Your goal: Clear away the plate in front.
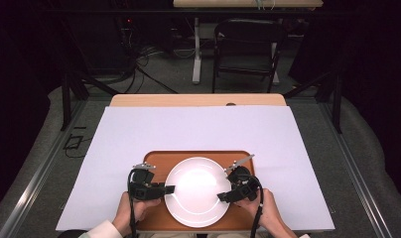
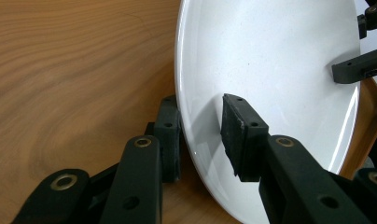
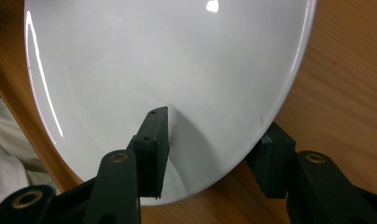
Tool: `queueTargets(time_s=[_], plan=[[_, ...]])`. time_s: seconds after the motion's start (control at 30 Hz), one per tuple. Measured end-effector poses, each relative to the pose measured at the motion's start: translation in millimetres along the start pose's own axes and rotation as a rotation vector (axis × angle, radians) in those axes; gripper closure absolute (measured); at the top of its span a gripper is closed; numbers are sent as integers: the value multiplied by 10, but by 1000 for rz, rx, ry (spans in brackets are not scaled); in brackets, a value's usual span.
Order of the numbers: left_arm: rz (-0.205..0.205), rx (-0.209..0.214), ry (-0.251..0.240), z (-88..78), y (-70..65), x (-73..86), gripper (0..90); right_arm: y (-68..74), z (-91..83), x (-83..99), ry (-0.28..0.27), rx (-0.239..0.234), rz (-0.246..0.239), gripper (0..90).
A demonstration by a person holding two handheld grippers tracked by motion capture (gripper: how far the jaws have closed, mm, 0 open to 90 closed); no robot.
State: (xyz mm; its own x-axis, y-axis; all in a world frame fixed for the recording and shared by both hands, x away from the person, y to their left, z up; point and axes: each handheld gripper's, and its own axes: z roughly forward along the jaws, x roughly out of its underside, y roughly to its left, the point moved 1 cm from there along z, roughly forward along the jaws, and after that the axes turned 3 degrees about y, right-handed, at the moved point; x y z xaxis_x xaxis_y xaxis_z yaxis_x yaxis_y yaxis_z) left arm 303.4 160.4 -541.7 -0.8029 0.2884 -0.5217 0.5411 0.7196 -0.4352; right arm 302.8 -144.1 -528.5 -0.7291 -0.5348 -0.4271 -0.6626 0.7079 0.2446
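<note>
A white round plate (image 1: 197, 191) lies on a wooden tray (image 1: 198, 154) at the near edge of the table. My left gripper (image 1: 169, 191) is at the plate's left rim and my right gripper (image 1: 222, 196) at its right rim. In the left gripper view the plate (image 2: 270, 56) has its rim between the jaws of the left gripper (image 2: 203, 116): one jaw sits under the rim against the tray (image 2: 74, 70), the other hovers over the plate with a gap. The right gripper (image 3: 217, 123) straddles the plate (image 3: 154, 56) the same way, its pads off the surface. Both stand open.
A white sheet (image 1: 198, 124) covers the table around the tray. A bare wooden strip (image 1: 198, 99) shows at the far edge. A dark chair (image 1: 248, 44) and cables stand on the floor beyond. The person's hands and sleeves (image 1: 101, 230) come in at the bottom.
</note>
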Motion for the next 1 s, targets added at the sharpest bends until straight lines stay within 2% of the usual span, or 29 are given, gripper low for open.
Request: queueTargets(time_s=[0.4,0.53,0.7,0.87,1.0], plan=[[1,-32,27,-8,0,16,659,55,72,-40,12,28,-12,448],[0,-38,36,-12,12,29,656,111,122,-74,22,60,-16,376],[22,-58,48,-19,0,26,650,119,163,-91,37,66,-27,333],[12,-65,58,-12,16,31,644,139,215,-132,60,77,-54,260],[12,-71,57,-16,20,32,650,135,227,-134,68,66,-50,255]])
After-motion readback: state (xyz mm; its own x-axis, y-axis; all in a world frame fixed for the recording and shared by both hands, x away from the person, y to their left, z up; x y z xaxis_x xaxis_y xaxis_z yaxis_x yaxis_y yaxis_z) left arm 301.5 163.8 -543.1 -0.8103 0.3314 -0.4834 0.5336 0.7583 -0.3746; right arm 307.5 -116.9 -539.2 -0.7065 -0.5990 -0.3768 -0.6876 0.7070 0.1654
